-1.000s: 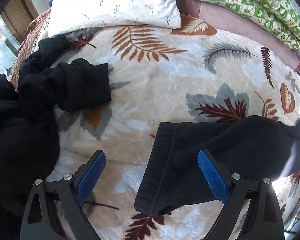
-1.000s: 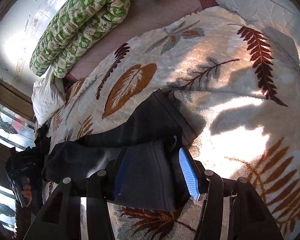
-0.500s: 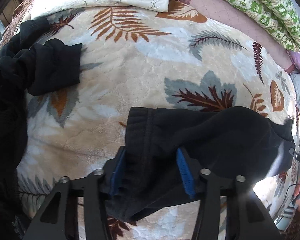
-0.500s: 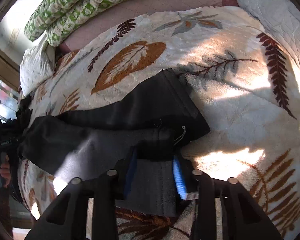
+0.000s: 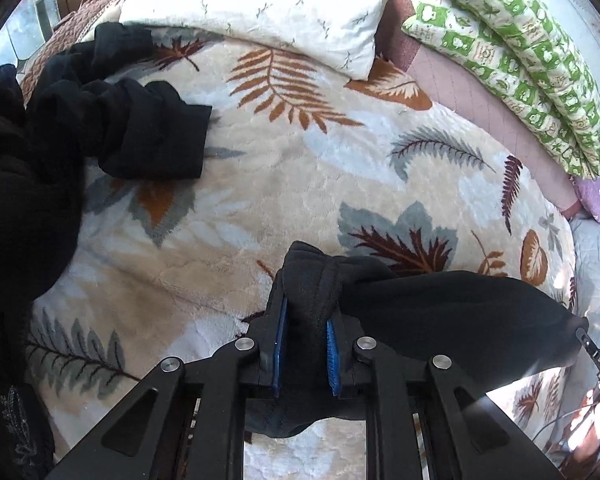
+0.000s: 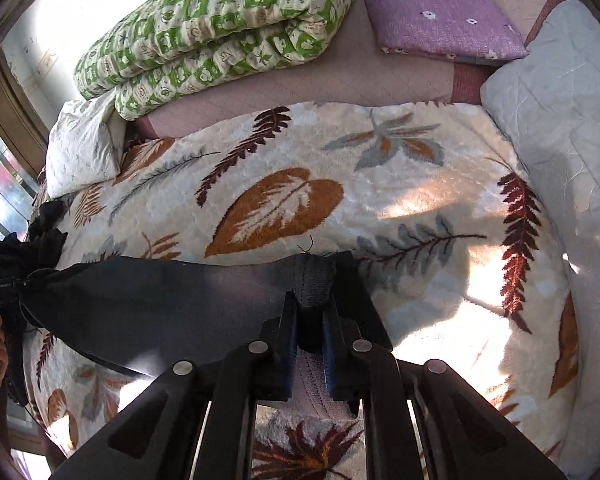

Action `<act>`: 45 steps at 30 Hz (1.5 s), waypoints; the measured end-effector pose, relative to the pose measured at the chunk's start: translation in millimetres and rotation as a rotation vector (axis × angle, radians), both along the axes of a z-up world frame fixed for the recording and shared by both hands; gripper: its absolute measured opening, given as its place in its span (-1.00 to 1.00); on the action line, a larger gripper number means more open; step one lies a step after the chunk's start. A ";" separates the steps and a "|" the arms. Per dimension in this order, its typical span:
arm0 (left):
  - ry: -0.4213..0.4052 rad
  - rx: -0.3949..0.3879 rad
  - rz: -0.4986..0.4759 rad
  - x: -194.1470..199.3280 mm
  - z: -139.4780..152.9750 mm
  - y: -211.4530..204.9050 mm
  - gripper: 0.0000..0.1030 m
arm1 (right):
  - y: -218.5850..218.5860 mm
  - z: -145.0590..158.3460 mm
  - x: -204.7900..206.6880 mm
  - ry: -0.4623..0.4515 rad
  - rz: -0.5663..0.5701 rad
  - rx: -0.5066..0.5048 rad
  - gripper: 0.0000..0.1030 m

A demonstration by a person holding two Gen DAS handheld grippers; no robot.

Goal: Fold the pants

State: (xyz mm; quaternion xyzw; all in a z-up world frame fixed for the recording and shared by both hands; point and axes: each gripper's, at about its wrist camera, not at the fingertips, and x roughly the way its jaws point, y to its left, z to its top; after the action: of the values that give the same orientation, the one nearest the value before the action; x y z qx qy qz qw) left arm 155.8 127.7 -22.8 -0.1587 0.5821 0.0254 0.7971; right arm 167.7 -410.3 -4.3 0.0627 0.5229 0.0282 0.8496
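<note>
Black pants [image 5: 440, 304] are stretched between my two grippers above a leaf-patterned blanket [image 5: 300, 184]. My left gripper [image 5: 305, 312] is shut on one bunched end of the pants, which poke out past the blue pads. In the right wrist view my right gripper [image 6: 310, 320] is shut on the other end of the pants [image 6: 160, 300], and the fabric spans left toward the other gripper. The cloth hangs slightly lifted off the blanket [image 6: 340, 184].
A pile of other black clothes [image 5: 60, 120] lies at the left of the bed. A white pillow [image 5: 268, 4], a green patterned quilt [image 6: 220, 24], a folded purple cloth [image 6: 440, 20] and a pale quilted cover [image 6: 560, 92] lie along the back and right.
Both grippers closed on the ends of the pants, the left from wide open. The pants were then lifted and pulled taut between them.
</note>
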 end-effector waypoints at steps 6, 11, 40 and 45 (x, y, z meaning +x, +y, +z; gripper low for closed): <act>0.039 0.015 -0.014 3.7 -22.2 -4.0 -0.63 | -5.3 -45.1 14.1 0.080 -0.018 -0.020 -0.80; 0.047 0.103 -0.032 10.7 -29.8 -8.2 -0.05 | -14.3 -67.5 14.2 0.124 -0.052 -0.051 -0.65; -0.058 0.028 -0.228 -10.7 -0.8 18.6 0.70 | 331.6 -70.7 113.9 0.230 0.655 0.109 -0.35; -0.024 0.026 -0.298 -8.5 -19.5 7.1 0.71 | 344.9 -89.2 115.8 0.269 0.713 0.030 -0.17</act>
State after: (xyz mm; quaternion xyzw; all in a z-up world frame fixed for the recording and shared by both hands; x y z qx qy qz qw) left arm 147.3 134.8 -42.3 -0.0603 0.5894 -0.0876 0.8008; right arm 283.6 -65.4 -93.5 -0.1075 0.6183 0.3211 0.7092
